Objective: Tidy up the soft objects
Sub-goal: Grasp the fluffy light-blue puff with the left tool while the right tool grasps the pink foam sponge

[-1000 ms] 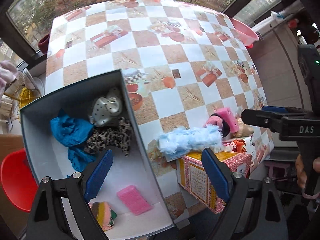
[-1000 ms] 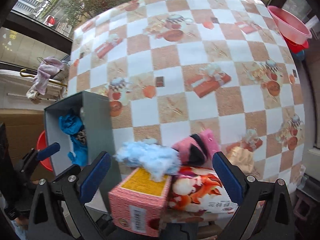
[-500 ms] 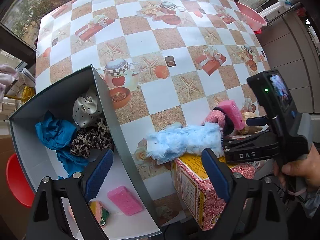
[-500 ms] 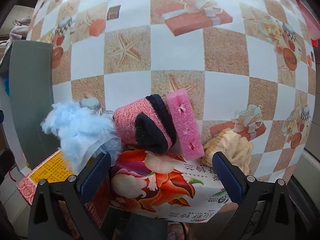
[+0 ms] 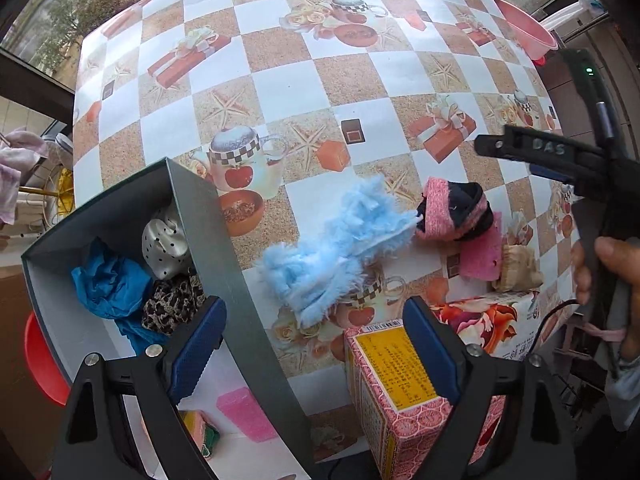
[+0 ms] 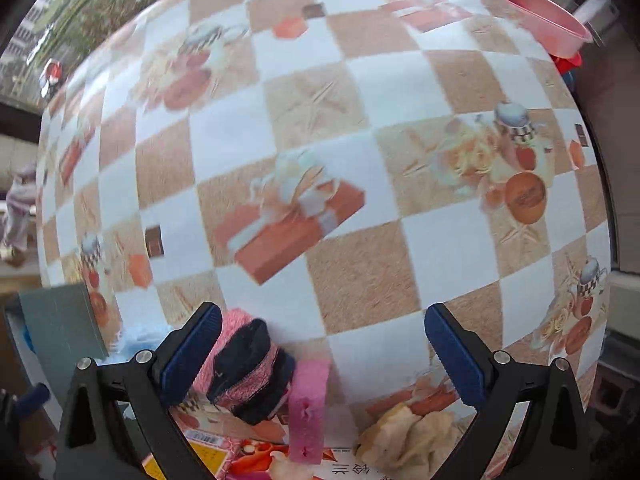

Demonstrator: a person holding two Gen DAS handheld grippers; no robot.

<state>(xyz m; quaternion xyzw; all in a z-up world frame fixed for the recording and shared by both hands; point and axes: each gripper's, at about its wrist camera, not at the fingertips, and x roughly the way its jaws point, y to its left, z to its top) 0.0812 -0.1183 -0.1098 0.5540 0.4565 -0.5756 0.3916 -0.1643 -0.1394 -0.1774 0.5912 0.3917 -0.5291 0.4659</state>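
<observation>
A fluffy light-blue cloth [image 5: 340,240] lies on the checkered table beside a pink-and-black sock roll [image 5: 454,210], a pink sponge [image 5: 482,254] and a beige cloth [image 5: 516,266]. My left gripper [image 5: 316,344] is open and empty, above the grey box's wall [image 5: 224,264]. My right gripper [image 6: 324,354] is open, low over the sock roll [image 6: 244,368], pink sponge [image 6: 308,408] and beige cloth [image 6: 408,436]; the sock roll sits beside its left finger [image 6: 192,354]. It also shows in the left wrist view [image 5: 540,152].
The grey box holds a blue cloth [image 5: 108,284], a leopard-print cloth [image 5: 172,304], a dotted white cloth [image 5: 166,240], a pink sponge [image 5: 246,412] and a striped item [image 5: 198,434]. A pink carton [image 5: 400,392] and a flowered packet [image 5: 492,324] sit at the near edge. A pink basin [image 6: 548,20] is far right.
Both grippers have moved forward over the table. The right gripper has gone lower and farther, so the soft items sit between and under its fingers. Nothing has been taken hold of.
</observation>
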